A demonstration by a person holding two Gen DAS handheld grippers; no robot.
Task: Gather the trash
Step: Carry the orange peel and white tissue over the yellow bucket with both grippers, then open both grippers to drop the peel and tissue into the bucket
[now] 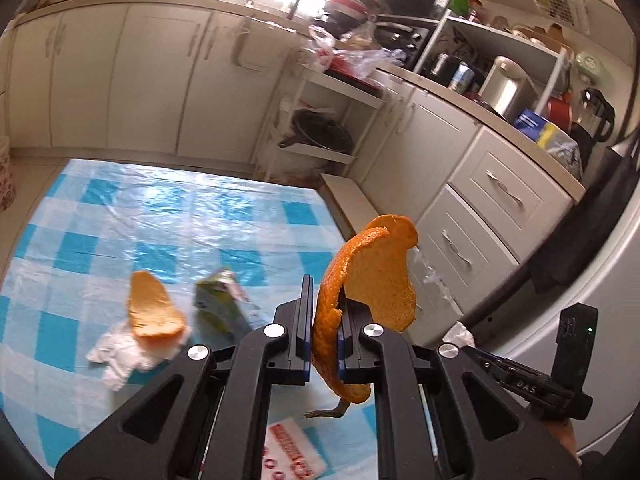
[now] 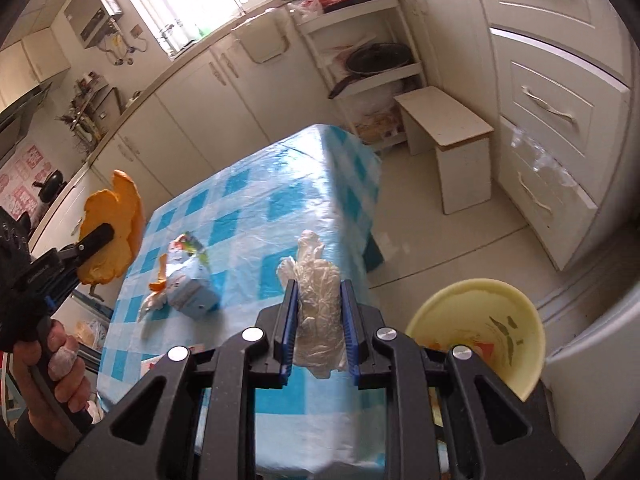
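My left gripper point(image 1: 325, 312) is shut on a large orange peel point(image 1: 372, 272) and holds it above the blue checked table point(image 1: 168, 216); it also shows in the right wrist view point(image 2: 108, 232). My right gripper point(image 2: 318, 300) is shut on a crumpled clear plastic glove point(image 2: 318, 288), held above the table's edge. On the table lie a second peel point(image 1: 154, 308) on a white tissue point(image 1: 120, 356) and a small crushed carton point(image 1: 222, 300), which the right wrist view shows too point(image 2: 192, 284). A yellow bowl point(image 2: 480, 320) sits low to the right of my right gripper.
A red and white wrapper point(image 1: 296, 452) lies on the table near me. White cabinets point(image 1: 160, 80) and drawers point(image 2: 560, 120) ring the table. A small white stool point(image 2: 452, 148) and a shelf rack with a pan point(image 2: 376, 60) stand beyond the table.
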